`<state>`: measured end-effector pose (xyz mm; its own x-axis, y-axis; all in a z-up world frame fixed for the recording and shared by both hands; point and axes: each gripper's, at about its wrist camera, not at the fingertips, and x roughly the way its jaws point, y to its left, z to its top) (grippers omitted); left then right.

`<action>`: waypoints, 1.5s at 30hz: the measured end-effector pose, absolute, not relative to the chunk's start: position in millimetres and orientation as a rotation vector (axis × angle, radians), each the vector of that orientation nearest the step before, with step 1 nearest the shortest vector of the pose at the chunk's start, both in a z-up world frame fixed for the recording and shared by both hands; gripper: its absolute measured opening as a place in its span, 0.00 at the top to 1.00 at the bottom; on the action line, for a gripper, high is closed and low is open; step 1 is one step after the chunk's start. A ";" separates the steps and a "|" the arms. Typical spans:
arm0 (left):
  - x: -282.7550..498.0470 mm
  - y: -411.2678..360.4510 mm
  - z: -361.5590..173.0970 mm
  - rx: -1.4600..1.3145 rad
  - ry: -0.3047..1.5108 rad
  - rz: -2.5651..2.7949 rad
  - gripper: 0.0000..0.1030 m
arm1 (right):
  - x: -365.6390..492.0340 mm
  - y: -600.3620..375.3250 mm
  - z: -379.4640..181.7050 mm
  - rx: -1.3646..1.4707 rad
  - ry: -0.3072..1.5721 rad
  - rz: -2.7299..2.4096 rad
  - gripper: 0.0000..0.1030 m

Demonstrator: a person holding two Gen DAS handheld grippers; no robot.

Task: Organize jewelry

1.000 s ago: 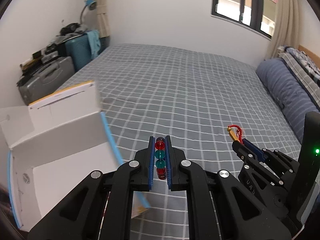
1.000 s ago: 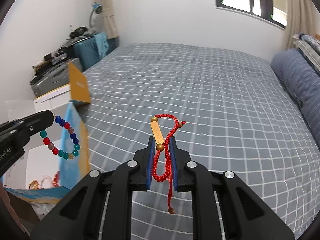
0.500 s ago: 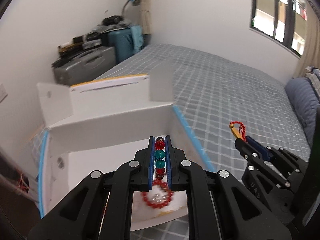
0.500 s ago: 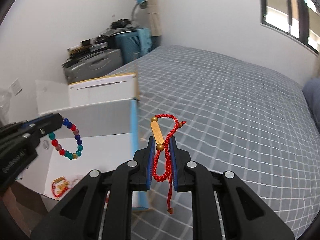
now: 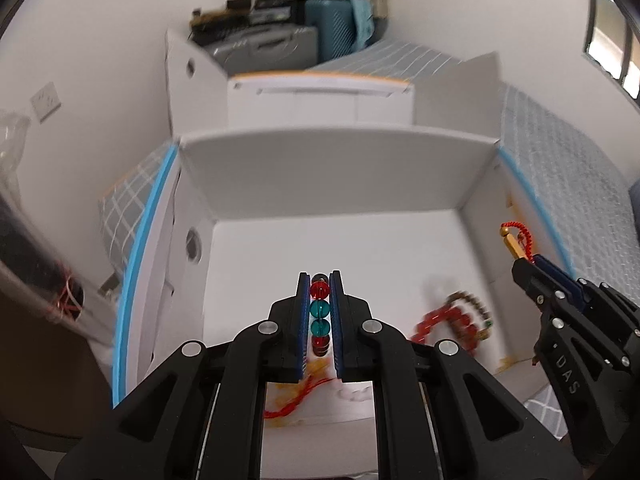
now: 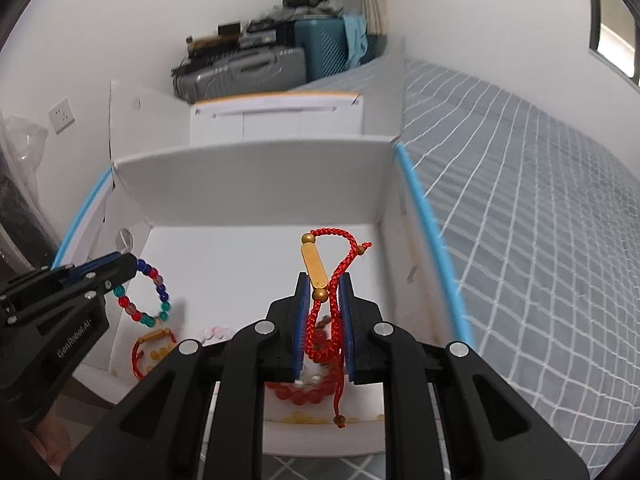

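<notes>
Both grippers hang over the open white box (image 6: 256, 184), which sits on the grey checked bedspread (image 6: 540, 200) with its blue-edged flaps folded out. Left gripper (image 5: 319, 276) is clamped on a bead bracelet (image 6: 146, 294); the left wrist view shows red and teal beads stacked between its blue pads, and the right wrist view shows the loop (blue, red, teal, clear beads) dangling over the left part of the box floor. Right gripper (image 6: 323, 280) is clamped on a red braided cord bracelet (image 6: 334, 264) with a gold bar and gold beads; the bar sticks up past the fingertips and a cord tail hangs down toward the near wall. Already on the box floor: a red bead bracelet (image 6: 300, 394) near the front wall, a red cord piece with gold beads (image 6: 154, 346) at near left, and a pale pink one (image 6: 216, 334), partly hidden. Readable text: "GenRobot.AI" on the left gripper body, "DAS" on the right gripper body (letters partly cut off). Far left, against the wall, suitcases (image 6: 248, 68) and a wall socket (image 6: 62, 115).
</notes>
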<state>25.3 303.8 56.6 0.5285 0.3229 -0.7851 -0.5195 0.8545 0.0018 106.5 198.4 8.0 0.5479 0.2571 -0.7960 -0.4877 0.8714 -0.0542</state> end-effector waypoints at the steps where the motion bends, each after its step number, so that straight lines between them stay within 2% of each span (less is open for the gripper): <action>1: 24.3 305.6 52.0 -0.251 0.894 0.514 0.91 | 108.0 201.7 3.0 -0.288 0.904 0.448 0.87; 13: 25.4 308.7 28.1 -0.280 0.969 0.504 0.91 | 119.3 215.2 -36.0 -0.332 1.044 0.422 0.86; 16: 25.2 309.8 29.3 -0.272 0.961 0.506 0.90 | 120.6 216.1 -38.3 -0.333 1.052 0.421 0.81; 19: 23.2 311.0 33.8 -0.272 0.948 0.517 0.87 | 117.4 217.2 -33.4 -0.332 1.028 0.424 0.68; 20: 21.4 311.4 35.9 -0.281 0.942 0.517 0.76 | 115.3 217.2 -30.6 -0.340 1.017 0.420 0.63; 21: 18.7 310.2 39.1 -0.289 0.934 0.520 0.60 | 113.7 216.8 -27.9 -0.341 1.011 0.421 0.59; 23: 10.8 306.9 47.4 -0.283 0.900 0.533 0.47 | 109.3 214.4 -19.1 -0.340 0.986 0.427 0.47; 24: 7.8 305.0 50.2 -0.277 0.889 0.539 0.45 | 108.0 211.9 -14.6 -0.339 0.975 0.426 0.43; 25: 4.1 302.9 53.7 -0.274 0.880 0.542 0.42 | 106.4 209.6 -9.2 -0.334 0.960 0.426 0.35; 26: -1.2 300.7 58.1 -0.277 0.867 0.540 0.36 | 103.9 206.2 -3.1 -0.324 0.943 0.428 0.29; 28: -10.4 298.1 64.9 -0.275 0.847 0.541 0.29 | 98.8 200.6 6.2 -0.317 0.918 0.428 0.23; 29: -13.2 296.8 67.3 -0.272 0.840 0.544 0.24 | 95.9 196.9 11.3 -0.315 0.904 0.426 0.17; 32: -30.7 290.1 75.6 -0.255 0.799 0.566 0.07 | 84.9 184.1 24.7 -0.308 0.868 0.423 0.10; 34: -42.2 285.0 78.4 -0.239 0.777 0.577 0.06 | 78.0 175.3 32.0 -0.306 0.845 0.421 0.07; 45: -83.5 268.9 69.9 -0.259 0.763 0.550 0.06 | 34.4 135.6 33.8 -0.268 0.830 0.412 0.07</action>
<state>-83.5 268.9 69.9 0.5916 0.3761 -0.7132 -0.5582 0.8293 -0.0258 34.4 135.6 33.8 0.6033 0.2479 -0.7580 -0.4536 0.8884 -0.0704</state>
